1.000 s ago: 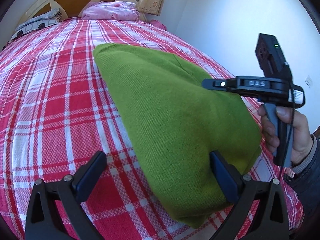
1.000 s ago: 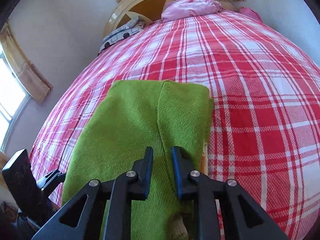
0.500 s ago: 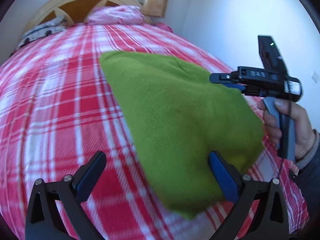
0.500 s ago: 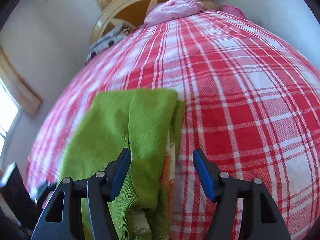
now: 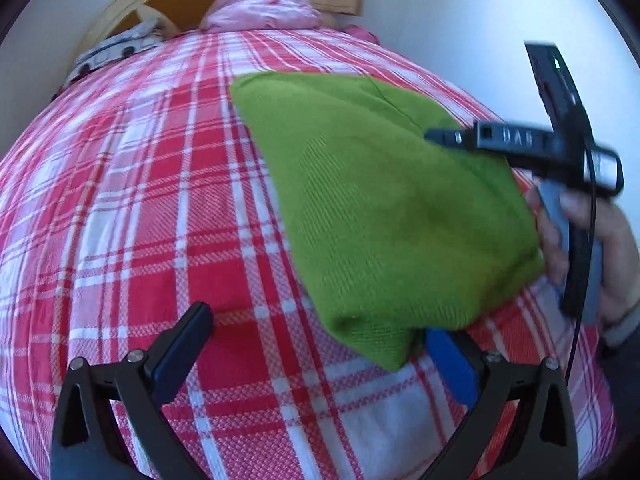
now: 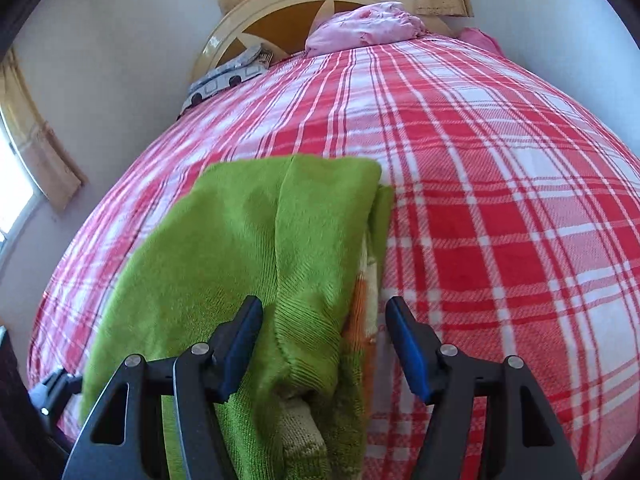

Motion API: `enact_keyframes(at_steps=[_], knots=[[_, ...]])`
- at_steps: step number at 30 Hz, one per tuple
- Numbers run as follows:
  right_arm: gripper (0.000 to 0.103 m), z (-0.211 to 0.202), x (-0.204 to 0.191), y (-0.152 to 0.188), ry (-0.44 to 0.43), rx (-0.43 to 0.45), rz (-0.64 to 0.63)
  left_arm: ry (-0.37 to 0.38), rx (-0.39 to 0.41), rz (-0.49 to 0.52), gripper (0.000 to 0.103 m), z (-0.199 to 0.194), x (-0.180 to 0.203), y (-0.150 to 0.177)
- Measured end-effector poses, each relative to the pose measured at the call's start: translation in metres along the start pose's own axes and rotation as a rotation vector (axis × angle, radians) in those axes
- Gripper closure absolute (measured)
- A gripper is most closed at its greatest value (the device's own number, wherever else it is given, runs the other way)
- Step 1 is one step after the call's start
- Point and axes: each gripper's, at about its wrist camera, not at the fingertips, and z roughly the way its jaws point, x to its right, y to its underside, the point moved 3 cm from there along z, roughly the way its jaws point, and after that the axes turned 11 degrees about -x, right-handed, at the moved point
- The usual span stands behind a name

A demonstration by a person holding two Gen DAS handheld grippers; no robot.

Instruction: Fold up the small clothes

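While the right gripper (image 6: 324, 344) hangs over the near end of the green sweater (image 5: 384, 208), its fingers (image 6: 404, 340) stand apart, having just been opening; the ribbed fold lies between them, but the pads do not press on it. At the near left, the left gripper (image 5: 320, 356) has its fingers well apart too: the left one is over bare bedspread, and the right one (image 5: 452, 364) is tucked just under the sweater's near corner, gripping nothing.

Judging by this, a fold has just been laid and let go. The sweater looks folded into a narrow stack, with a strip of cream and orange knit peeking out along its right edge. The next move probably calls for taking hold of the near end with both grippers and bringing it over toward the far end, keeping the layers square so the stack does not slip.

Lying flat on the red plaid bed (image 6: 500, 208), the sweater has its long axis running from the near edge toward the headboard (image 6: 280, 12), its far end squared off and well short of the pink bundle (image 6: 364, 26).
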Motion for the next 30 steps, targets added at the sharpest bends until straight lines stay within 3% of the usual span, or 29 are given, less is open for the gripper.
enact_keyframes(at_steps=[2,5,7,9,14,19,21,26,30], knots=[[0.038,0.001,0.003,0.001,-0.019,-0.003,0.011,-0.044,0.045,-0.071,0.0,-0.01,-0.008,0.01],[0.038,0.002,0.004,0.002,-0.023,-0.004,0.014,-0.057,0.066,-0.313,0.0,-0.024,-0.048,0.037],[0.038,0.004,0.004,0.003,-0.024,-0.006,0.012,0.031,0.103,-0.405,0.0,-0.03,-0.071,0.052],[0.038,0.005,0.004,0.002,-0.03,-0.007,0.015,-0.006,0.103,-0.373,0.0,-0.036,-0.067,0.055],[0.038,0.005,0.005,0.003,-0.044,-0.005,0.023,0.015,0.082,-0.229,0.0,-0.029,-0.025,0.053],[0.037,0.006,0.007,0.004,-0.054,0.003,0.027,-0.09,0.114,-0.121,0.0,-0.022,0.009,0.026],[0.037,0.005,0.008,0.005,-0.06,0.007,0.03,-0.161,0.101,-0.119,0.0,-0.014,0.012,0.013],[0.037,0.005,0.009,0.006,-0.071,0.017,0.034,-0.194,0.032,-0.1,0.0,0.007,0.004,-0.016],[0.037,0.004,0.009,0.007,-0.08,0.02,0.034,-0.207,0.067,-0.225,0.0,-0.012,-0.023,0.01]])
